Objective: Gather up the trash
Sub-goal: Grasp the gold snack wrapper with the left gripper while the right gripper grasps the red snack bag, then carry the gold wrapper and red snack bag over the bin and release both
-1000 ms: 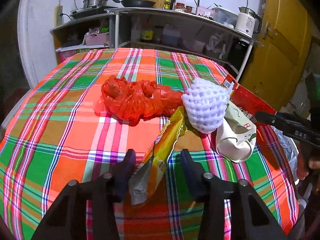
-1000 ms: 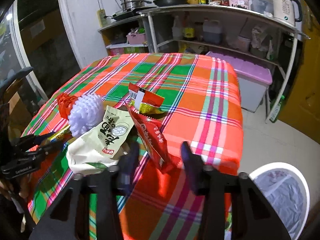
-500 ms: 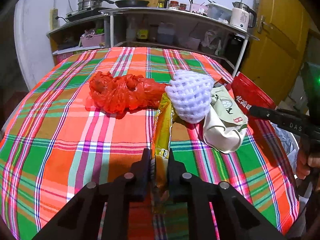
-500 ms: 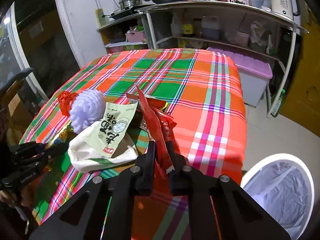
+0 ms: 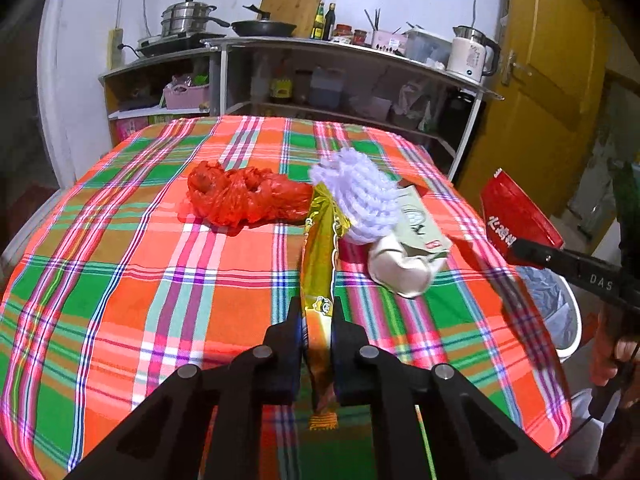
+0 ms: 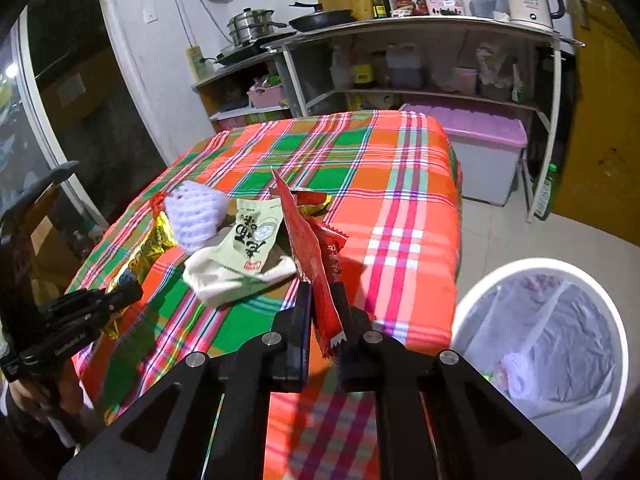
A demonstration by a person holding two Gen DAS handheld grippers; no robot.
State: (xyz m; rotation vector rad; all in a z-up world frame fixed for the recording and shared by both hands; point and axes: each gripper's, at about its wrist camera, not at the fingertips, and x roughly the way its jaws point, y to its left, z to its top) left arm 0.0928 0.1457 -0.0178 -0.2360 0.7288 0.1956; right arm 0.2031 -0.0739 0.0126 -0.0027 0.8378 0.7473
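My left gripper (image 5: pixel 317 316) is shut on a yellow snack wrapper (image 5: pixel 319 248) and holds it lifted off the plaid tablecloth (image 5: pixel 120 280). My right gripper (image 6: pixel 322 300) is shut on a red snack wrapper (image 6: pixel 308 240) and holds it raised; that wrapper also shows in the left wrist view (image 5: pixel 516 216). On the table lie a crumpled red plastic bag (image 5: pixel 244 198), a white foam fruit net (image 5: pixel 360 200) and a cream food pouch (image 5: pixel 412 248). A white bin with a clear liner (image 6: pixel 548 344) stands on the floor to the right of the table.
Another red-yellow wrapper (image 6: pixel 312 200) lies behind the pouch. Metal shelves (image 5: pixel 340 80) with pots, bottles and a kettle (image 5: pixel 472 54) stand behind the table. A lilac-lidded storage box (image 6: pixel 484 148) sits on the floor. A yellow door (image 5: pixel 556 80) is at the right.
Both grippers closed on their wrappers and then rose with them. The red wrapper has come off the table toward the bin side; the yellow wrapper is pulled up and toward me.
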